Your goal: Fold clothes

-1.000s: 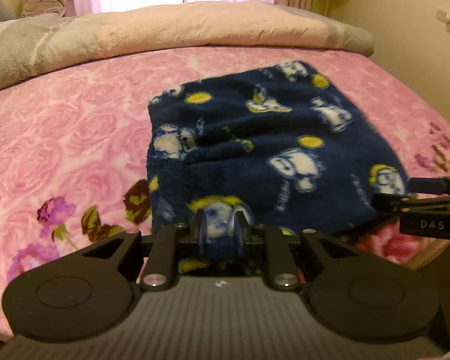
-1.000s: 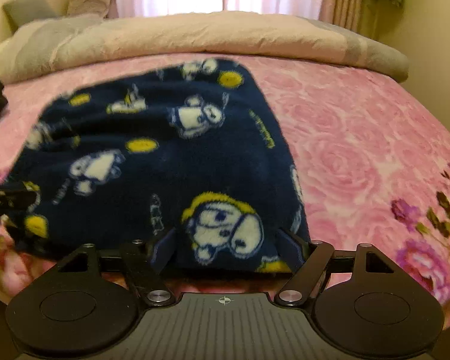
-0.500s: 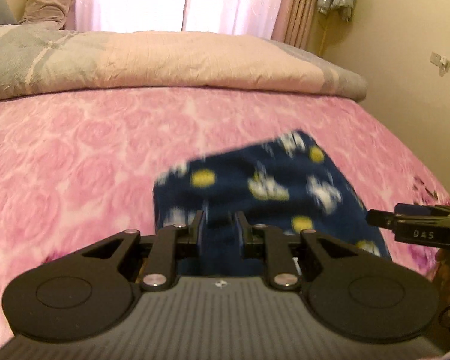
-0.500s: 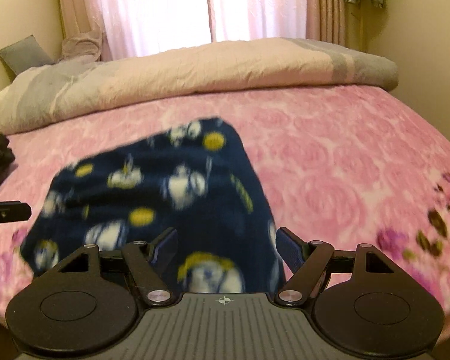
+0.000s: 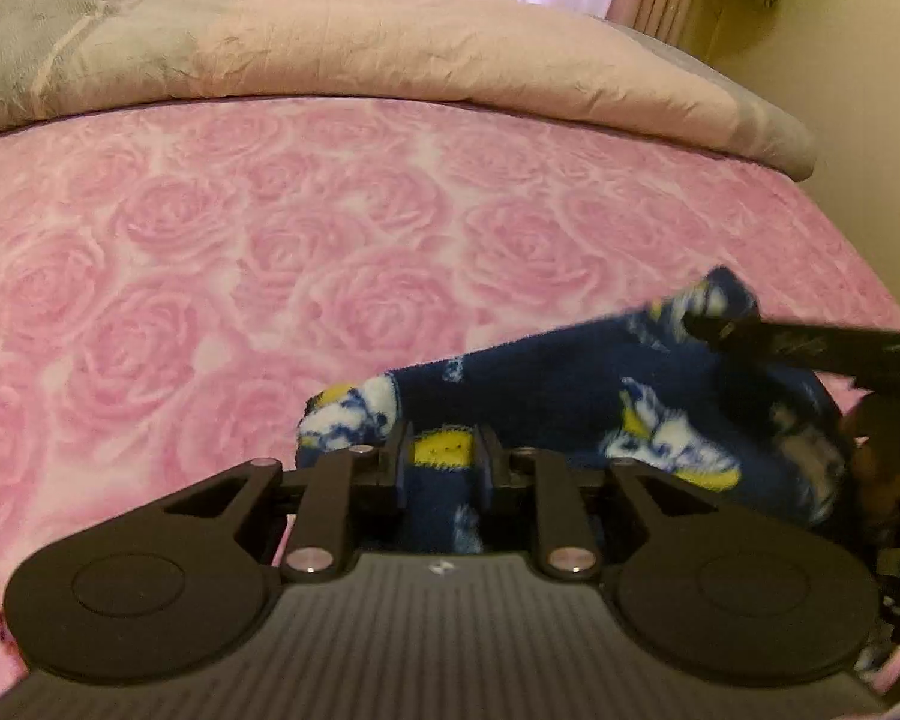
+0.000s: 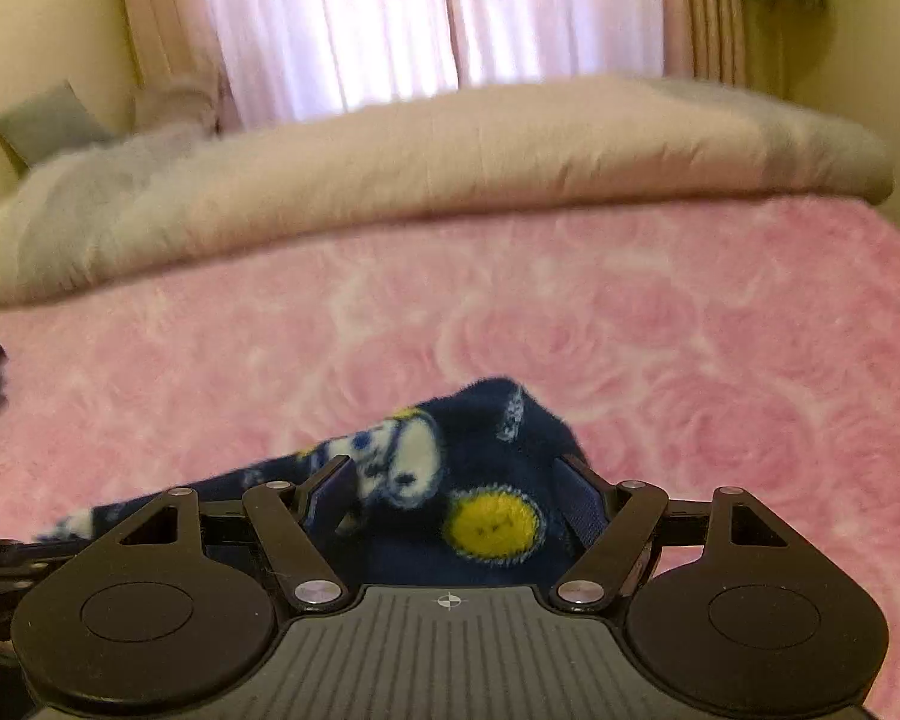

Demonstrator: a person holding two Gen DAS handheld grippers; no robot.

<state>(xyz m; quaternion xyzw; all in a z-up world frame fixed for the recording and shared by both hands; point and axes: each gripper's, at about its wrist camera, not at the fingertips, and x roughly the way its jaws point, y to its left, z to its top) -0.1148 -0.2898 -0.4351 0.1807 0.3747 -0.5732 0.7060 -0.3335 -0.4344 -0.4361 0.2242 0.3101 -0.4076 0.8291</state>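
Left wrist: no legible garment [image 5: 570, 384] writing

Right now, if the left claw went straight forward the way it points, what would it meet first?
The left claw is shut on the navy fleece garment with yellow and white cartoon prints. Beyond it, probably the pink rose-patterned bedspread, then the beige quilted duvet; depth is unclear.
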